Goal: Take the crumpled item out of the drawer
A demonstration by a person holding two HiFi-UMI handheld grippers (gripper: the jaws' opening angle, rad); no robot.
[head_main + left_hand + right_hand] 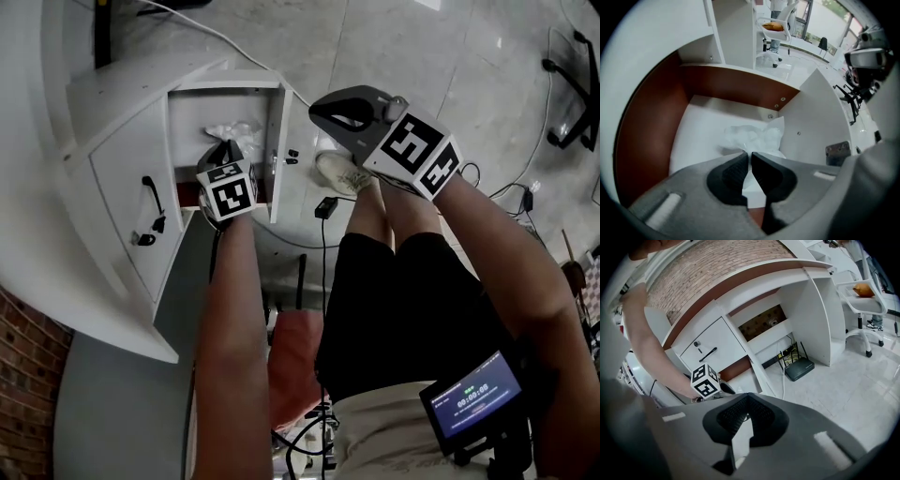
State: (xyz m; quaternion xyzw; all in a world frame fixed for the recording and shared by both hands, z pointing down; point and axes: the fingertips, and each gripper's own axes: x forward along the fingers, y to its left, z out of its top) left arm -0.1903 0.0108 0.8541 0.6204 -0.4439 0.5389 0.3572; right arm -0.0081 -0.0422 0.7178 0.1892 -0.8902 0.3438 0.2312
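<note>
Head view shows the left gripper (223,161) pointing straight down into the open drawer (277,141) of a white cabinet, its marker cube facing the camera. The crumpled white item (236,131) lies inside that drawer, just beyond the gripper, against the far end. A white front panel beside the drawer opening carries a black handle (150,194). Left gripper view confirms the grip: the two dark pads stand almost together, and a fold of the crumpled white item is pinched between them. The rest of its bulk sits on the drawer's white floor just ahead of the tips, near the right-hand corner. The drawer's inner walls read reddish-brown at the left and at the back, white at the right. The right gripper (323,114) is held up over the pale tiled floor (450,56), well apart from the drawer and to the right of it. Right gripper view shows its pads meeting at the tips with nothing between them. That view looks across to the cabinet and to the left gripper's marker cube over the drawer.
</note>
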